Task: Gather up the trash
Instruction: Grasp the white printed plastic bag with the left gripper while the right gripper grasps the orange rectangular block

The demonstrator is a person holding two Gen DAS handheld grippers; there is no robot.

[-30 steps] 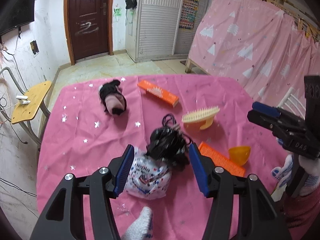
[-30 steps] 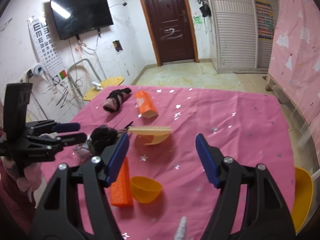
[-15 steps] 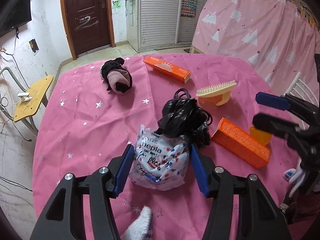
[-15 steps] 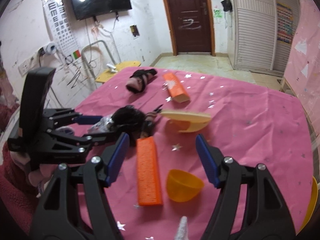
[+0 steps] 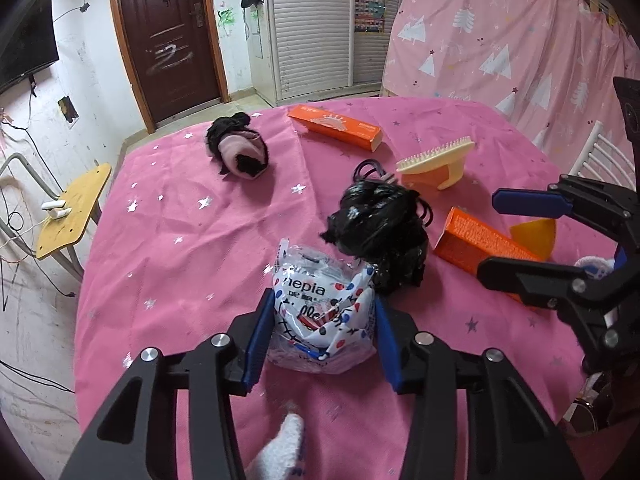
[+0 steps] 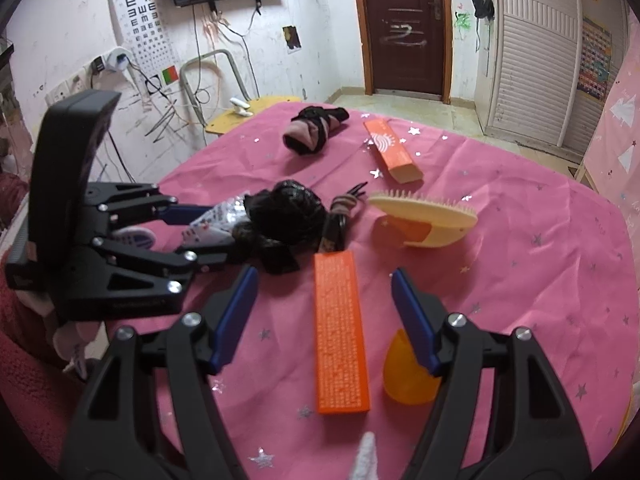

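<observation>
A crumpled white printed wrapper (image 5: 322,312) lies on the pink tablecloth (image 5: 180,240) between the blue pads of my left gripper (image 5: 322,332); the jaws stand close on both sides of it, and it also shows in the right wrist view (image 6: 216,220). A crumpled black plastic bag (image 5: 380,228) lies just beyond it. My right gripper (image 6: 324,316) is open and empty, its fingers astride the near end of an orange box (image 6: 340,332); it also shows in the left wrist view (image 5: 516,236).
On the table are a black and pink cloth bundle (image 5: 240,148), a second orange box (image 5: 336,128), a cream brush (image 5: 436,160) and an orange bowl (image 6: 408,372). A yellow chair (image 5: 72,208) stands left of the table. A pink curtain (image 5: 520,48) hangs at the right.
My left gripper has moved forward around the white wrapper and its jaws have narrowed on it. My right gripper has moved down over the orange box.
</observation>
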